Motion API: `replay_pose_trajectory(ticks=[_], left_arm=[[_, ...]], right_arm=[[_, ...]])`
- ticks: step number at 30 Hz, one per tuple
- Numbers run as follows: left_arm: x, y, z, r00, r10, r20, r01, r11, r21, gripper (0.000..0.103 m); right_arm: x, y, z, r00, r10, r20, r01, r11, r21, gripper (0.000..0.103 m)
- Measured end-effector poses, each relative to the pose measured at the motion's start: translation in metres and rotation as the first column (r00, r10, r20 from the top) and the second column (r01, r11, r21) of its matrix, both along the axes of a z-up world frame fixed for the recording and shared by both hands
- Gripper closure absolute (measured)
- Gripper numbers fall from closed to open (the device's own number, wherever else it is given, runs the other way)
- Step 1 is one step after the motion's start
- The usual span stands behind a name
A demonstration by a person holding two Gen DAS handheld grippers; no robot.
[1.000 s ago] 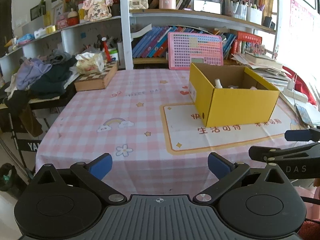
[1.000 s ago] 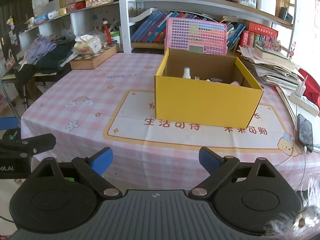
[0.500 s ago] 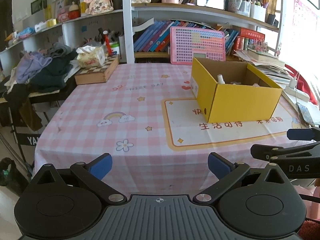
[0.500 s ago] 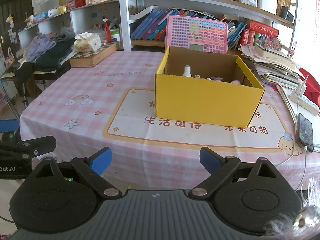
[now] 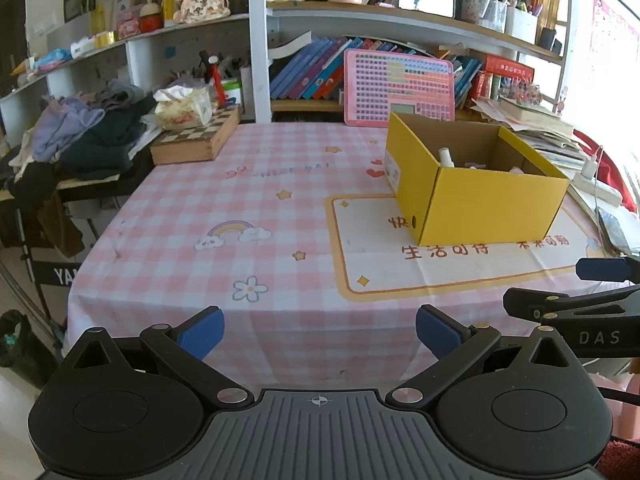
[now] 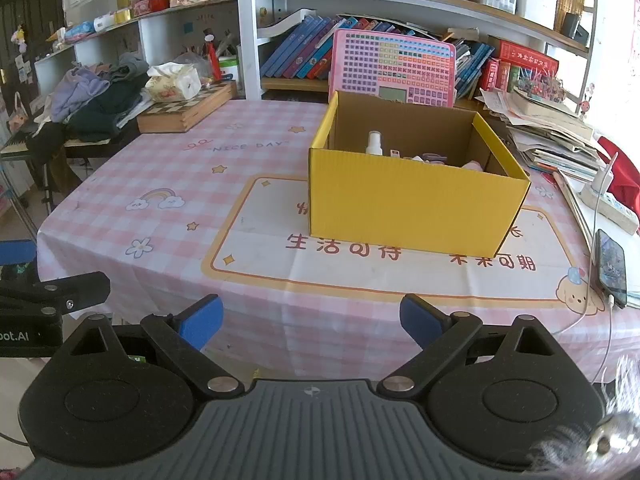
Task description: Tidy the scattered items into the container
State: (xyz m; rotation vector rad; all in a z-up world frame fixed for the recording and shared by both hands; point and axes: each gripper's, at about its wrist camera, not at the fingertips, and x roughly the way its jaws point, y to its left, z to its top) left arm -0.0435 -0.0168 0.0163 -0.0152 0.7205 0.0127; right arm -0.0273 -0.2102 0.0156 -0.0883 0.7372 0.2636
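Yellow cardboard box (image 6: 416, 204) sits open on the pink checked tablecloth (image 5: 224, 208), right of centre, on the cream printed panel. Inside it: a white spray bottle (image 6: 375, 143) upright near the left wall, plus small pale items I cannot identify. Left gripper (image 5: 319, 332) held off the table's near edge, blue-padded fingers wide apart, nothing between them. Right gripper (image 6: 311, 319) likewise spread and empty, facing the box. Phone (image 6: 611, 267) lies near the table's right edge.

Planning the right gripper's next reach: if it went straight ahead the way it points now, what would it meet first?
Probably the near wall of the yellow box. The right gripper is open and empty, with only bare tablecloth between; height is hard to judge.
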Motion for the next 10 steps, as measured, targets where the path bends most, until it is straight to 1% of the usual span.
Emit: replay_pose_trajectory(ticks=[6,10], left_arm=[[0.000,0.002,-0.004,1.000,-0.007,-0.006,0.007,0.999,-0.035,0.000],[0.001,0.004,-0.005,1.000,0.004,-0.010,-0.004,0.999,-0.039,0.000]], right_arm=[[0.005,0.000,-0.001,1.000,-0.003,-0.007,0.003,1.000,-0.008,0.007],[0.011,-0.002,-0.001,1.000,-0.006,-0.010,0.006,1.000,-0.010,0.007]])
